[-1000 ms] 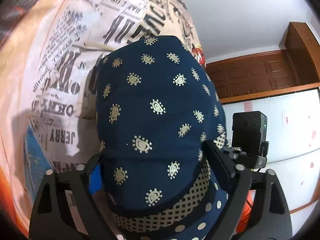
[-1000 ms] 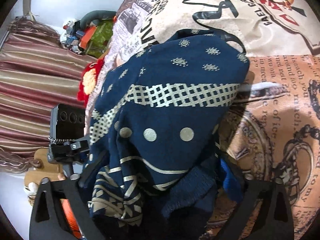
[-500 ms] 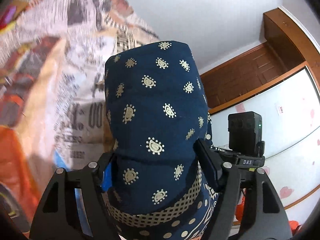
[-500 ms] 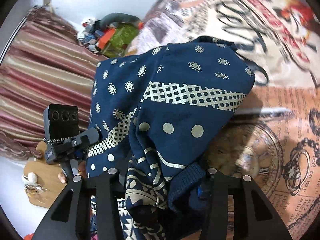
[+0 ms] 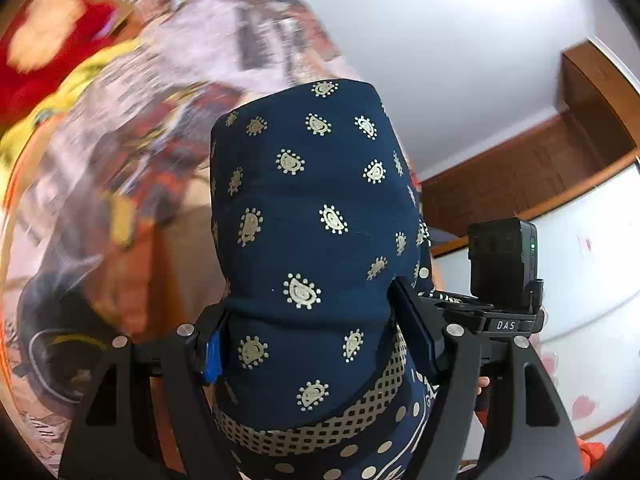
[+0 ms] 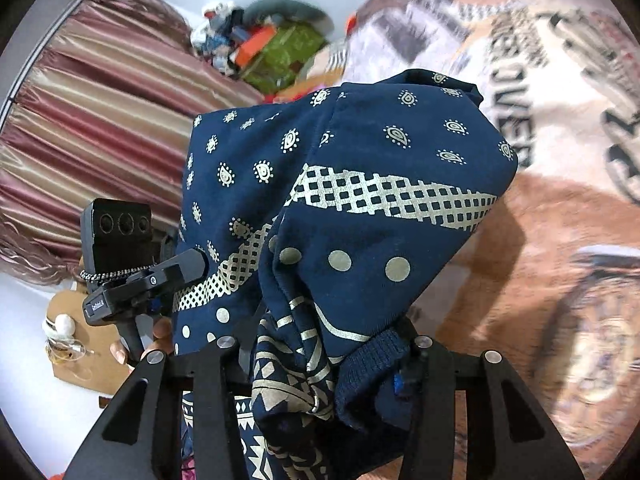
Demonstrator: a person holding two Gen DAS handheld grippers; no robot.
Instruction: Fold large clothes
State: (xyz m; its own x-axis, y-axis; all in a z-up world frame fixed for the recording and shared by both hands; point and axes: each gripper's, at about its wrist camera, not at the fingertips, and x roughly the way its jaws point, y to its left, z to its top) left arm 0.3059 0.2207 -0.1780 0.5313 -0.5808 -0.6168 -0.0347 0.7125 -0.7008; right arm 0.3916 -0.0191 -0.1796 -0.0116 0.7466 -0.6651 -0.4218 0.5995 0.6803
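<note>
A navy garment (image 5: 304, 216) with gold paisley and a checked band is bunched and lifted above the bed. In the left wrist view my left gripper (image 5: 312, 332) is shut on a thick fold of it, pads pressing both sides. In the right wrist view the same garment (image 6: 380, 184) drapes forward over my right gripper (image 6: 324, 356), which is shut on its gathered hem and ribbed cuff. Each view shows the other gripper's handle beside the cloth, the right one (image 5: 504, 264) and the left one (image 6: 120, 256) with a hand under it. The cloth hides the bed beneath.
A bedcover printed with newspaper lettering (image 6: 560, 240) spreads below, blurred in the left wrist view (image 5: 120, 160). A striped curtain (image 6: 100, 120) and a heap of small items (image 6: 272, 44) lie beyond. A wooden wardrobe (image 5: 540, 176) stands to the right; something red and yellow (image 5: 40, 52) lies far left.
Both grippers have closed tighter on the navy garment and risen with it, carrying it across the bed. More of the room beyond the bed shows in both views.
</note>
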